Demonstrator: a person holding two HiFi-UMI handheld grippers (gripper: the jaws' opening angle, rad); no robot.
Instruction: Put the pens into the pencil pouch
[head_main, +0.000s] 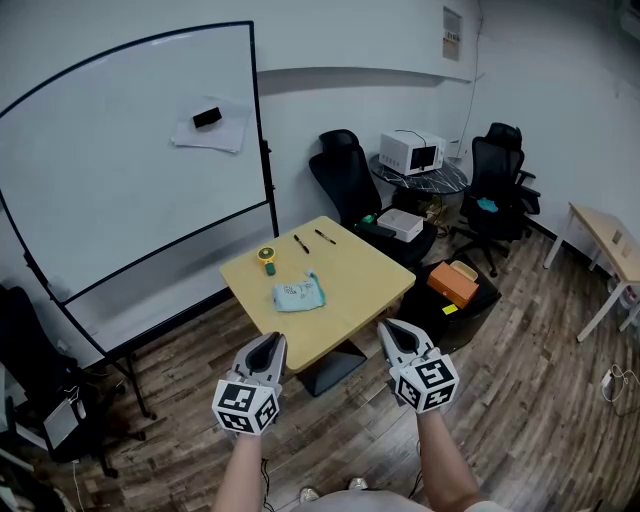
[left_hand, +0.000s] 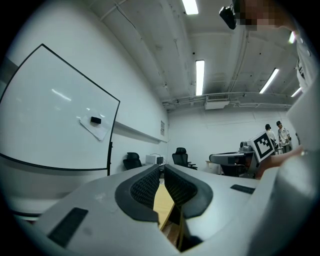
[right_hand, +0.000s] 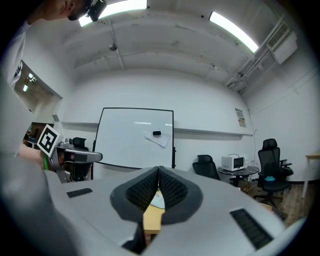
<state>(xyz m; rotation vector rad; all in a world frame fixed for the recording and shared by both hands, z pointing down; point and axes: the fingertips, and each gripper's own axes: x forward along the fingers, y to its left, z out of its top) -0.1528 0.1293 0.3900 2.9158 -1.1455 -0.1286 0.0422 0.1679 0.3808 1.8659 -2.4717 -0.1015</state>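
Two dark pens (head_main: 301, 243) (head_main: 325, 237) lie at the far edge of a small wooden table (head_main: 370, 275). A light-blue pencil pouch (head_main: 299, 293) lies flat near the table's middle. My left gripper (head_main: 272, 341) and right gripper (head_main: 391, 328) hover side by side above the floor, short of the table's near corner, well apart from the pens and the pouch. Both are shut with nothing between the jaws. In the left gripper view the pads (left_hand: 148, 186) meet at the tips (left_hand: 162, 167). The right gripper view shows the same, with its tips (right_hand: 159, 171) together.
A yellow and green roll (head_main: 267, 257) stands by the pens. A whiteboard (head_main: 130, 150) on a stand is at the left. Behind the table are office chairs (head_main: 345, 175) (head_main: 500, 165), a microwave (head_main: 412, 152), a white box (head_main: 400, 224) and an orange box (head_main: 453, 283). Another desk (head_main: 610, 240) stands at the right.
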